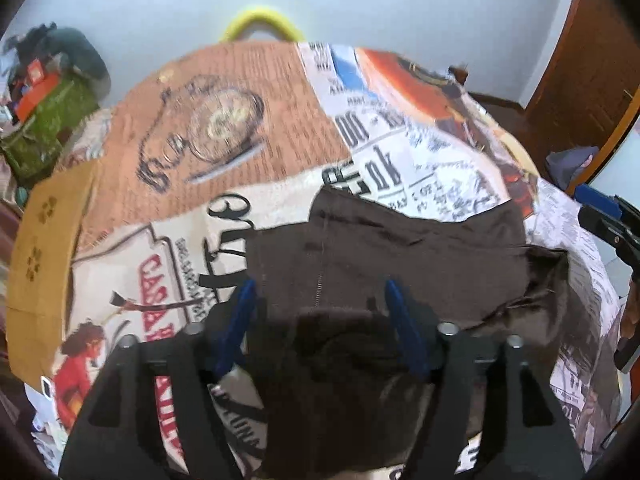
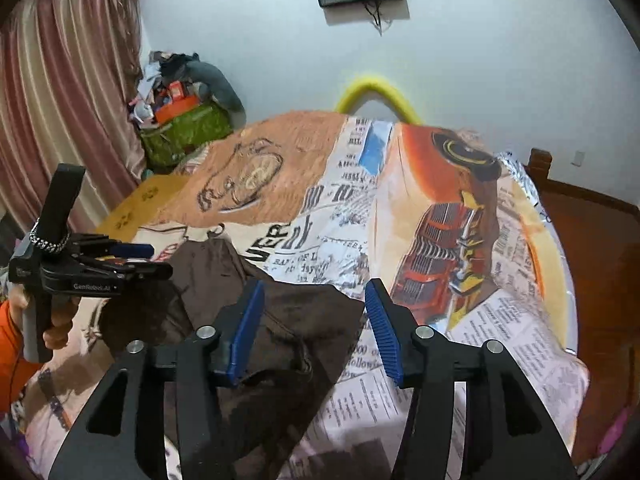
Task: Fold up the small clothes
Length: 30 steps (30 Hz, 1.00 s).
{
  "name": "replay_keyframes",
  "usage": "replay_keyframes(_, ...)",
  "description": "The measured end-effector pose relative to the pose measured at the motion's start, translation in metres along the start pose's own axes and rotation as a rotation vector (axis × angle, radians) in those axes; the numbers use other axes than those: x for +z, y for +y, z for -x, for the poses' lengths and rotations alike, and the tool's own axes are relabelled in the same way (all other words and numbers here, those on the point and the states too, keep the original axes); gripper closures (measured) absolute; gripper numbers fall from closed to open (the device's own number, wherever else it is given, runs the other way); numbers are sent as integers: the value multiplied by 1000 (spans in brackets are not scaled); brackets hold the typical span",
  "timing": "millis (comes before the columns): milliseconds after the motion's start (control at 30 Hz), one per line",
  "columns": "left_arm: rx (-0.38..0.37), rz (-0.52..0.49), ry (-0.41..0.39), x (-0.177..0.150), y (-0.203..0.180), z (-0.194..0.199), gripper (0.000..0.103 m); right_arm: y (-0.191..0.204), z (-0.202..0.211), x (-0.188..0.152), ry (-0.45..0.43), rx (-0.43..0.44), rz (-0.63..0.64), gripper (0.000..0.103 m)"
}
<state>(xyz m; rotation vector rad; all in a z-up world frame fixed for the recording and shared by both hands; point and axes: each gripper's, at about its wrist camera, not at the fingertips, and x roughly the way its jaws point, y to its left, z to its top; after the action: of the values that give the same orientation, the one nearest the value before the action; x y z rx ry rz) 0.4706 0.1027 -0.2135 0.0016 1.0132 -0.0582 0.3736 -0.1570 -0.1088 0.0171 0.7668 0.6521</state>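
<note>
A brown garment [image 2: 256, 332] lies crumpled on the bed, on a bedspread [image 2: 400, 216] printed with newsprint and poster pictures. The left tool [image 1: 318, 292] hovers over the garment's middle, its blue-padded fingers [image 1: 244, 304] spread apart, gripping nothing. The right tool [image 2: 316, 292] is likewise spread wide, one finger over the garment's edge, the other over bare bedspread. A yellow curved bar [image 2: 376, 94] rises behind the bed. A green bag [image 2: 184, 136] heaped with oddments stands by the pink curtain [image 2: 68, 92].

Both wrist views low, forward; share brown garment [image 1: 400, 256].
</note>
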Motion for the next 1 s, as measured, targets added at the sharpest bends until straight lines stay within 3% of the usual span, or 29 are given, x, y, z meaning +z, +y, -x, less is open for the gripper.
replay_keyframes(100,3,-12,-19,-8,3,12,29,4,13,-6,0,32,-2,54)
replay_keyframes(333,17,0,65,-30,11,-6,30,13,6,-40,92,51,-3,54)
replay_keyframes(433,13,5,95,-33,10,-18,47,13,-6,-47,117,49,-20,54)
replay_keyframes(567,0,-5,105,-37,4,-26,80,9,-21,-45,135,58,-50,54)
replay_keyframes(667,27,-36,59,-38,-3,-20,92,8,-31,-41,143,84,-71,80)
replay_keyframes(733,68,-63,23,-39,-7,-13,93,11,-33,-40,140,81,-56,93)
replay_keyframes(833,98,-85,-38,-40,-11,3,93,18,-29,-37,109,80,-20,97)
replay_keyframes(1000,64,-61,-133,-34,-6,34,94,28,-19,-24,55,95,27,98)
